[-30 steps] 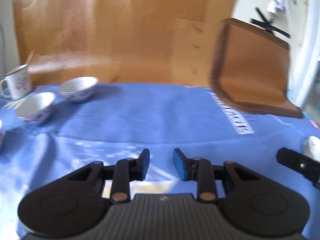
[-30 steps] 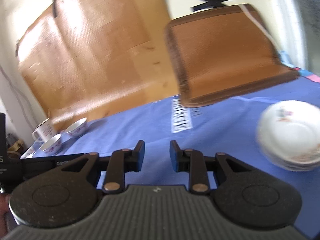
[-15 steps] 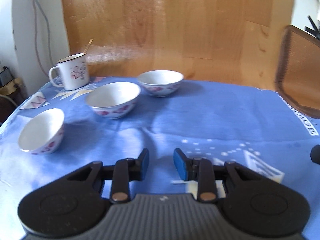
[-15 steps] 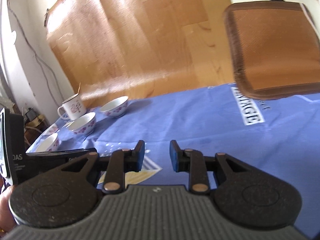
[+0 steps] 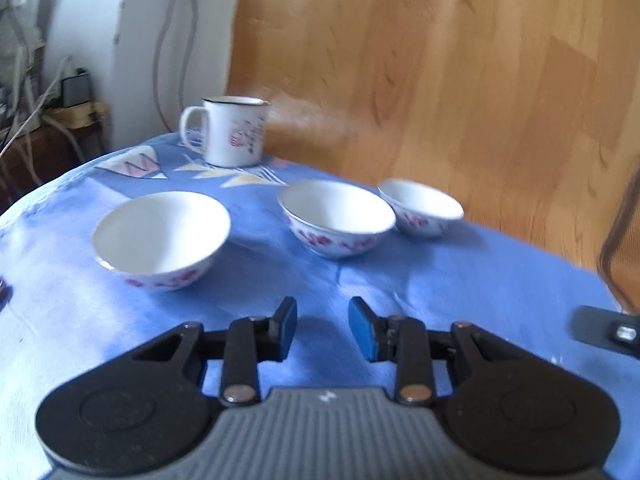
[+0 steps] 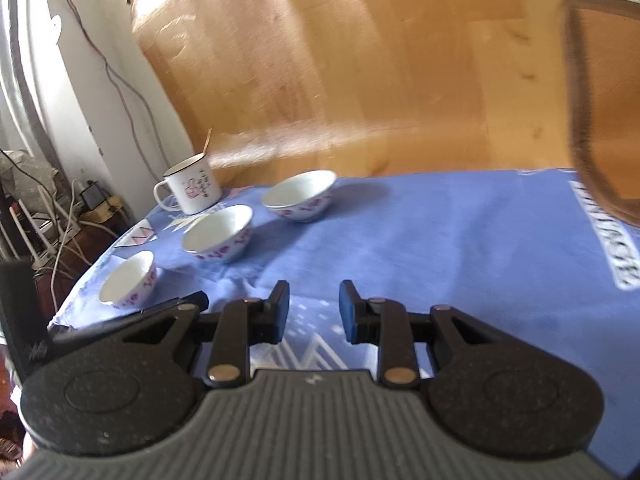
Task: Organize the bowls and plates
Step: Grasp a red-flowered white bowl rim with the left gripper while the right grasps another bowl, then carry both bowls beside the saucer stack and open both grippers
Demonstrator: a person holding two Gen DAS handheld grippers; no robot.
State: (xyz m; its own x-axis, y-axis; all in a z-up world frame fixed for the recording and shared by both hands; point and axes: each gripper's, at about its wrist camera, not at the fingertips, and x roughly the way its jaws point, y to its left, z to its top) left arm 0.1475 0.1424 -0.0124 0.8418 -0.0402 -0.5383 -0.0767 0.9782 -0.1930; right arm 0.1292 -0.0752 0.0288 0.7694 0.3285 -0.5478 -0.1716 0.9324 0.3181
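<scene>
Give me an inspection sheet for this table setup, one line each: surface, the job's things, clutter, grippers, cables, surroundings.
Surface: blue tablecloth, printed patterns, slightly wrinkled.
Job's things: three white bowls with red flowers, upright, apart in a row: near bowl, middle bowl, far bowl. No plates seen.
Clutter: enamel mug with a stick-like utensil in it, behind the bowls.
Grippers: left hand-held gripper and right hand-held gripper both open, nothing between the jaws.
Cables: loose cables beyond the table's edge.
Surroundings: wooden board against the wall; brown chair back.
</scene>
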